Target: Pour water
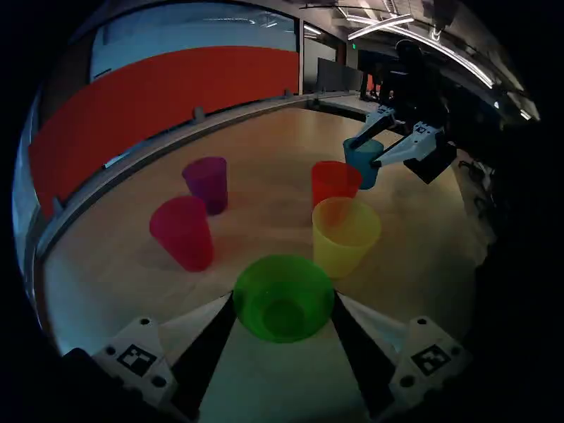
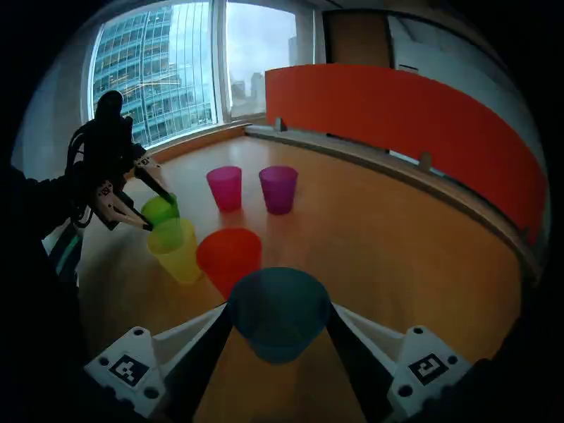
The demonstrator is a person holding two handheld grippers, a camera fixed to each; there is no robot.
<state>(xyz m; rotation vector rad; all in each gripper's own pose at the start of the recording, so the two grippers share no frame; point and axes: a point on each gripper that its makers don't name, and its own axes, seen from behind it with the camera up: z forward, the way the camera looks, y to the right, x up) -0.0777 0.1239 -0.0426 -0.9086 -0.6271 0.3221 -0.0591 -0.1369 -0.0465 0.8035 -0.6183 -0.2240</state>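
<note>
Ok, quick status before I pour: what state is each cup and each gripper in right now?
Green cup: upright, clamped in left gripper.
Blue cup: upright, clamped in right gripper.
Yellow cup: upright on table, free.
Red cup: upright on table, free.
Pink cup: upright on table, free.
Purple cup: upright on table, free.
Fill level of any cup: cannot tell.

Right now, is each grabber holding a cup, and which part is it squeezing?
Yes. The left gripper pinches the green translucent plastic cup by its sides below the rim; the right gripper pinches the teal plastic cup likewise.
</note>
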